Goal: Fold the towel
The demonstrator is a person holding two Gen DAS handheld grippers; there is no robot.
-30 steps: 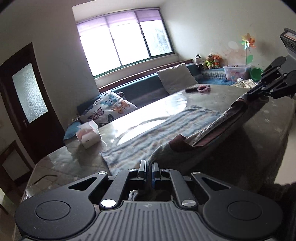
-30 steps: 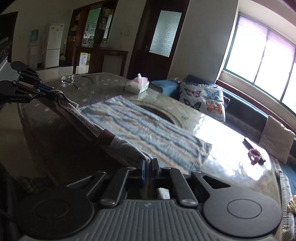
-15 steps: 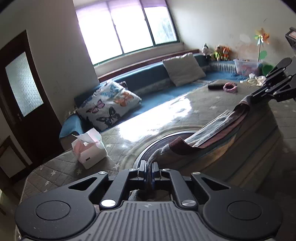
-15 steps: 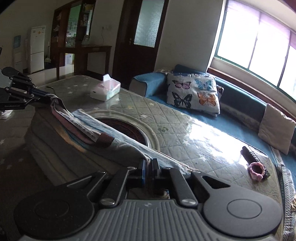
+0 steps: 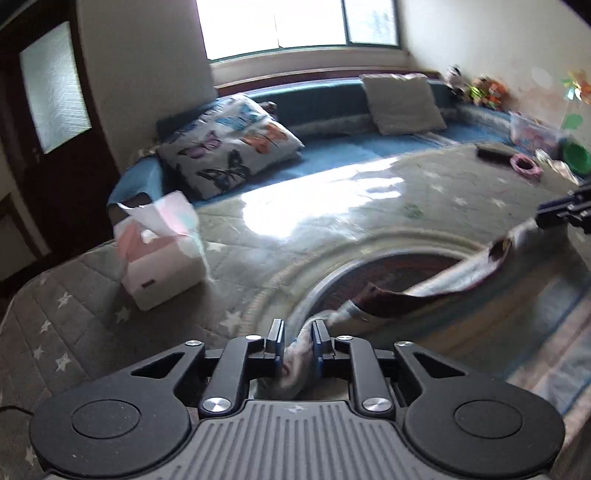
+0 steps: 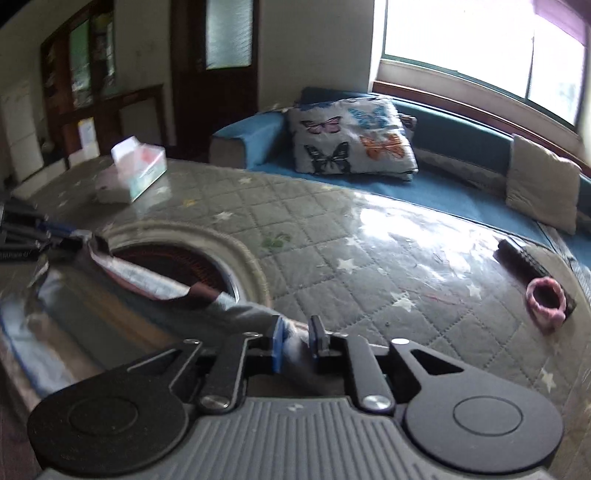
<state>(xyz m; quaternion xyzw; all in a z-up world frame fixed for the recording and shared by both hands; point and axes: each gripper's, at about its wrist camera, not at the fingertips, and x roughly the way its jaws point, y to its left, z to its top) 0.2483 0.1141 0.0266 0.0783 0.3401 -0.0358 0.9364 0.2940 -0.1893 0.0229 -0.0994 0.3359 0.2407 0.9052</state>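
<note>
Quilted star-patterned table (image 5: 424, 206) bearing striped towel (image 5: 436, 286), folded over, its brown-bordered edge strung between both grippers. Left gripper (image 5: 297, 341) and right gripper (image 6: 297, 341): jaws just parting, towel corners loose between them. Tissue box (image 5: 162, 262); no legible lettering.

A bright window (image 5: 299, 22) is set above a blue bench (image 6: 436, 184) with cushions (image 6: 351, 136); a dark door (image 6: 218, 70) is seen beside a pale wall (image 5: 147, 74)
</note>
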